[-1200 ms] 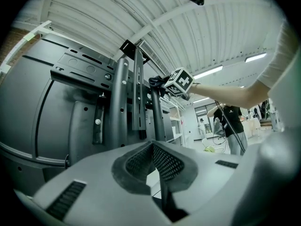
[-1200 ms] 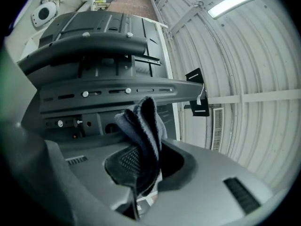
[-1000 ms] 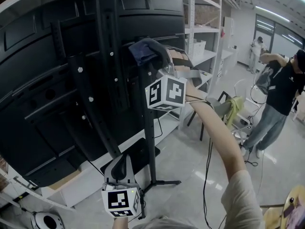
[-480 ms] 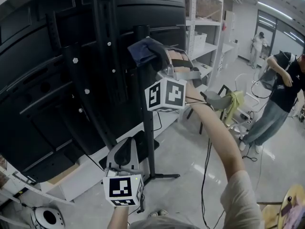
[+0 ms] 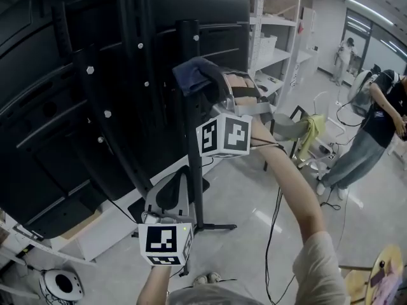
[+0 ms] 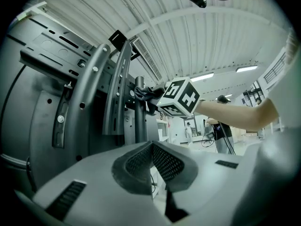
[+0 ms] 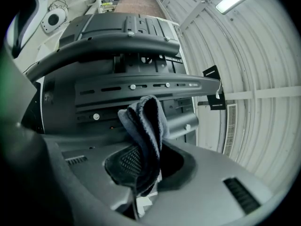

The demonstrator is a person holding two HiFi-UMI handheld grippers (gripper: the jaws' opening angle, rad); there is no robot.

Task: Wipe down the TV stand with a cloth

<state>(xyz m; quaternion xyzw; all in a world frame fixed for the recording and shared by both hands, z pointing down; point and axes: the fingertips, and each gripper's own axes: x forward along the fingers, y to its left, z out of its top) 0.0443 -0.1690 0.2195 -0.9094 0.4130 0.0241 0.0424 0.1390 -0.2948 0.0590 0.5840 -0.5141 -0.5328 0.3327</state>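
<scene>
Presently, right gripper clamps the dark cloth, held up at the TV stand post. Left gripper, jaws together and empty, sits low beside that post.

Cloth: lying against the upper stand pole.
Left gripper: hanging lower, just left of the pole.
Shelving: standing behind, at right.

Head view — high up, looking steeply down and forward at the tall black metal TV stand.
Left gripper view — low, tilted up toward the white ribbed ceiling, stand at mid-distance.
Right gripper view — close against the stand's black slotted brackets.
All three share the stand.
</scene>
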